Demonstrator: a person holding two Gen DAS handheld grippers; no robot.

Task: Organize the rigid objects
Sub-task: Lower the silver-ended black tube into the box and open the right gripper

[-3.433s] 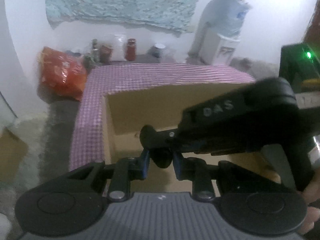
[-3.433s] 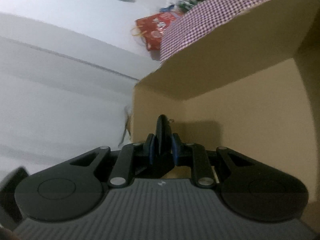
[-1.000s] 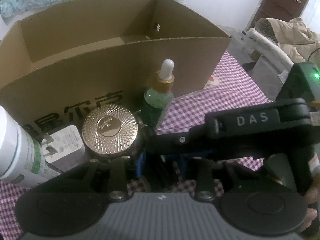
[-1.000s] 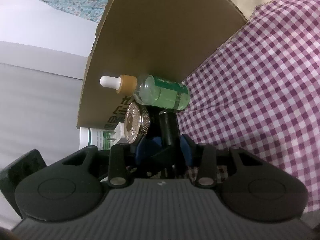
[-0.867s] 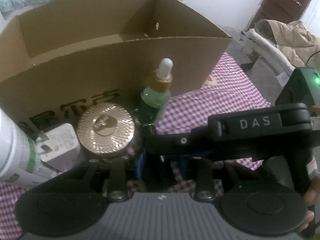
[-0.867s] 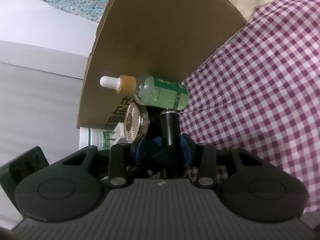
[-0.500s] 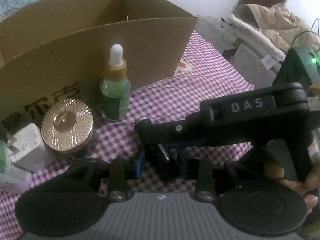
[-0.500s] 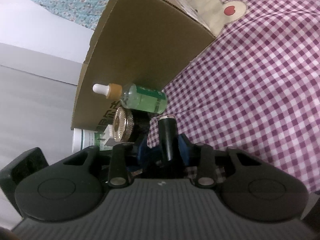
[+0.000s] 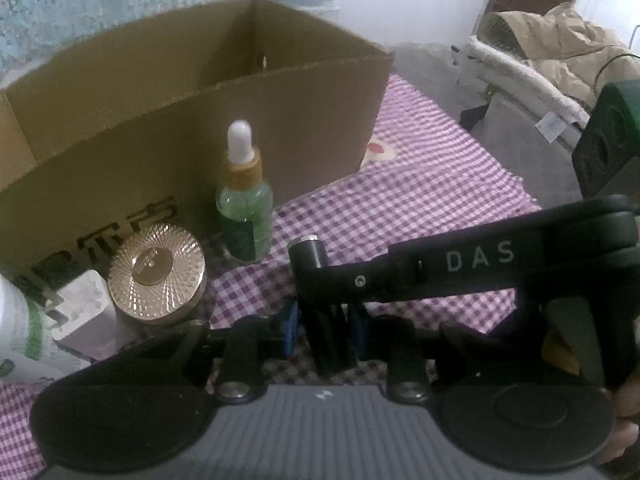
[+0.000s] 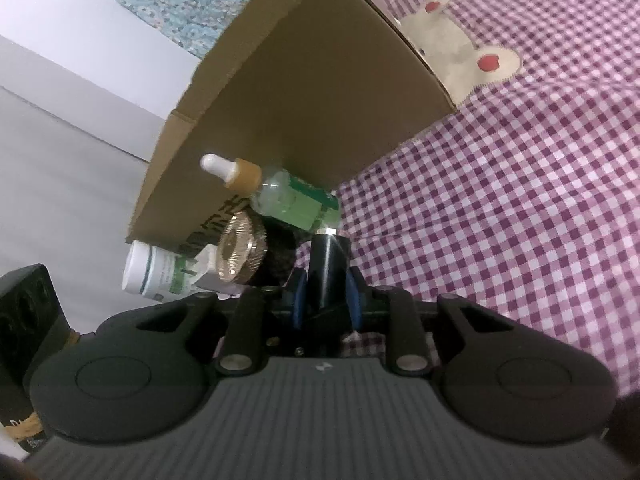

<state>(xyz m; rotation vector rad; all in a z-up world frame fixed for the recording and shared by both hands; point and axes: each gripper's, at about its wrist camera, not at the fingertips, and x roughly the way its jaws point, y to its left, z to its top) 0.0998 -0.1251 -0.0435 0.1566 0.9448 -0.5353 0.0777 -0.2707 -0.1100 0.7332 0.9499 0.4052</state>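
Nearest the lens in the right wrist view, the right gripper point(image 10: 326, 298) has its blue pads pinched on a black cylinder point(image 10: 327, 268) with a silver-rimmed end, its long axis running straight out along the fingers and pointing toward the items by the box. The left wrist view shows what that view cannot: the cylinder point(image 9: 306, 246) sits at the tip of the right gripper's black arm marked "DAS" point(image 9: 476, 258), which crosses from the right, and the cylinder's lower part passes down between the left gripper's point(image 9: 326, 330) blue pads, which stand close on either side of it — whether they press it I cannot tell. In that view the cylinder is nearly upright, silver end up, above the purple checked cloth point(image 9: 420, 204). Just beyond, a green dropper bottle point(image 9: 244, 216) stands upright with its white bulb on top, close against the front wall of the cardboard box point(image 9: 312, 112). Left of it sits a gold-lidded jar point(image 9: 157, 274), then a white charger point(image 9: 84, 308) and a white tube with green bands point(image 9: 18, 328). Only the left view looks into the open box; only the right view shows the cream rabbit patch point(image 10: 460, 56) on the cloth beside the box corner — and a floral fabric point(image 10: 168, 4) on the wall behind.
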